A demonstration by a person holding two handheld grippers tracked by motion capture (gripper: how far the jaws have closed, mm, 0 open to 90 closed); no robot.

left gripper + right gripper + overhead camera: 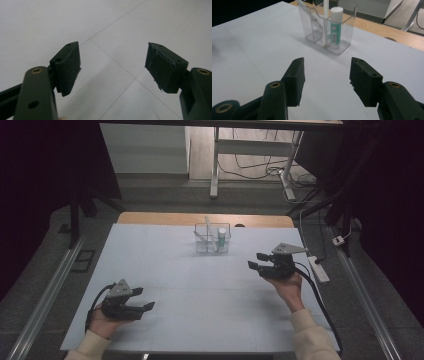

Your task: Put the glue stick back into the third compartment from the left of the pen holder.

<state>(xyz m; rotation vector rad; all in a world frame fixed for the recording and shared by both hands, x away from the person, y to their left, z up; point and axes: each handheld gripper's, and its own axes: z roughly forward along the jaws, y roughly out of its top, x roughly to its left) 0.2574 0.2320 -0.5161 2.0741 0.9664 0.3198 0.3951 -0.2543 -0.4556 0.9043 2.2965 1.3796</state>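
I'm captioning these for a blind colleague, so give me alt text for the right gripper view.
The right gripper points with open, empty jaws at a clear plastic organizer standing farther along the white table. The organizer holds an upright glue stick with a white cap and some white stick-like items.

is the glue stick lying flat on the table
No, the glue stick stands upright inside the clear organizer, cap up.

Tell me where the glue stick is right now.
The glue stick stands upright in the right-hand compartment of the clear organizer, near the table's far edge in the high view, ahead of the right gripper.
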